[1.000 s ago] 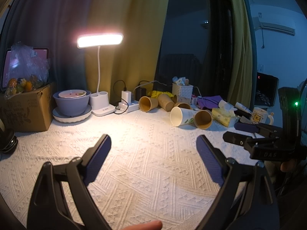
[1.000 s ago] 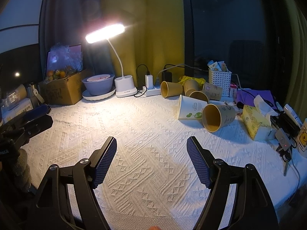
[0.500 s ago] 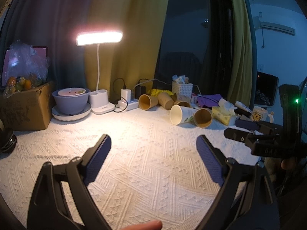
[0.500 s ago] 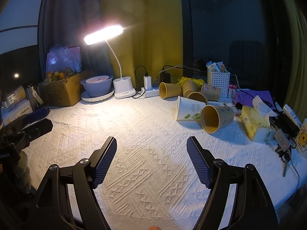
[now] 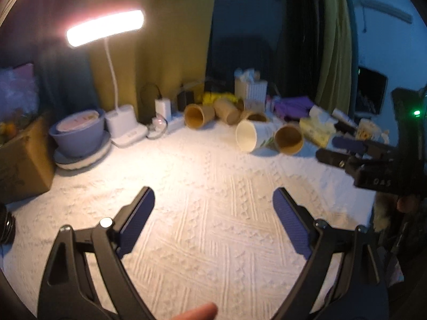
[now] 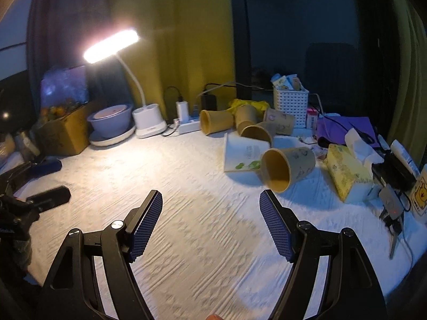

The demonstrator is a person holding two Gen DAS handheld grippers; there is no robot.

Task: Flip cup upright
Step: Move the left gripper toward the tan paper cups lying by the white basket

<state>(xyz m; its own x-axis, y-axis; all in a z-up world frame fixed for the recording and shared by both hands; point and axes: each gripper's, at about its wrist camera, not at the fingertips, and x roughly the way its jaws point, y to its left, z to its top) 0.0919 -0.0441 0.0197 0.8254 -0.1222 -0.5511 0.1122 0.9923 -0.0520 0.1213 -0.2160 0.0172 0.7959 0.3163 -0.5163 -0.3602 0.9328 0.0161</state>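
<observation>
Right hand-held gripper point(image 6: 210, 200) gapes near a brown cup point(image 6: 287, 168) lying sideways.

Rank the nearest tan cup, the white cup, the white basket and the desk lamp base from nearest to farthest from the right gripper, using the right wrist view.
From the right gripper, jaws apart:
1. Tan cup, on its side, just ahead and right.
2. White cup, lying directly behind it.
3. Desk lamp base at far left and white basket at far right: both at the table's back edge, too close to call.
</observation>
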